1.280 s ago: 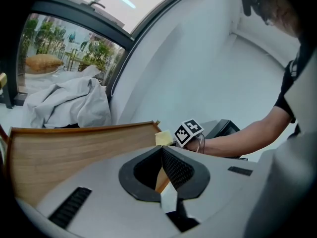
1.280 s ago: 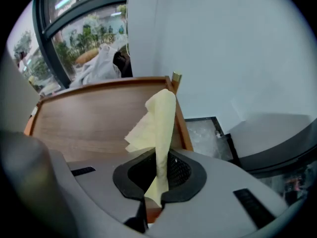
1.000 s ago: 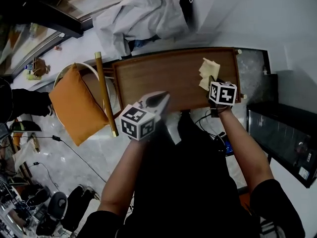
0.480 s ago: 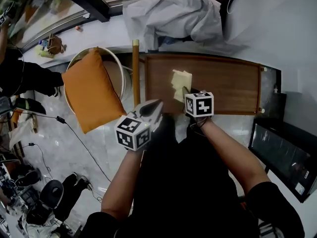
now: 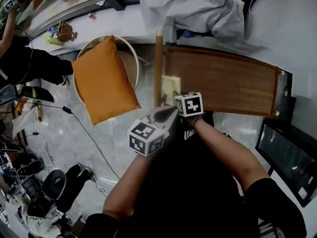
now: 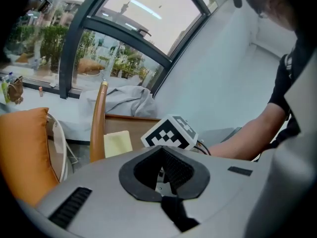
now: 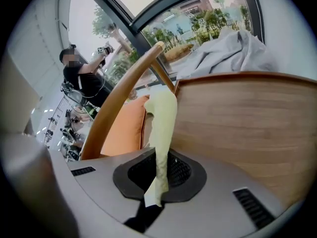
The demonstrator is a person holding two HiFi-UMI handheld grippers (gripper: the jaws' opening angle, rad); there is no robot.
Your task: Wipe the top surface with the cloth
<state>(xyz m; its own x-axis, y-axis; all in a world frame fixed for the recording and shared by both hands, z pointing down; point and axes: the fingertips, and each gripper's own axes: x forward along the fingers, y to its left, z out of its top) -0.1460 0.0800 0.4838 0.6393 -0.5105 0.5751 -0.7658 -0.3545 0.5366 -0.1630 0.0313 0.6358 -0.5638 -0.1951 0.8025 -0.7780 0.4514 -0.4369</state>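
Observation:
The wooden table top (image 5: 228, 83) runs left to right ahead of me. A pale yellow cloth (image 5: 170, 87) lies at its left end, near the front edge. My right gripper (image 5: 175, 96) is shut on that cloth. In the right gripper view the cloth (image 7: 162, 128) rises from between the jaws and drapes over the wood (image 7: 247, 118). My left gripper (image 5: 167, 114) hovers off the table's front left corner, shut with nothing in it. From the left gripper view the cloth (image 6: 118, 143) lies beside the right gripper's marker cube (image 6: 171, 133).
A wooden pole (image 5: 158, 66) stands along the table's left end. Left of it an orange cushion (image 5: 103, 86) sits on a round white-framed chair. A grey fabric heap (image 5: 198, 9) lies behind the table. A dark glass-fronted cabinet (image 5: 290, 157) stands at right. A person (image 5: 29, 68) and cables are at left.
My right gripper has dragged the cloth along the table top from its right end to its left end. The left gripper stayed off the front edge, shut.

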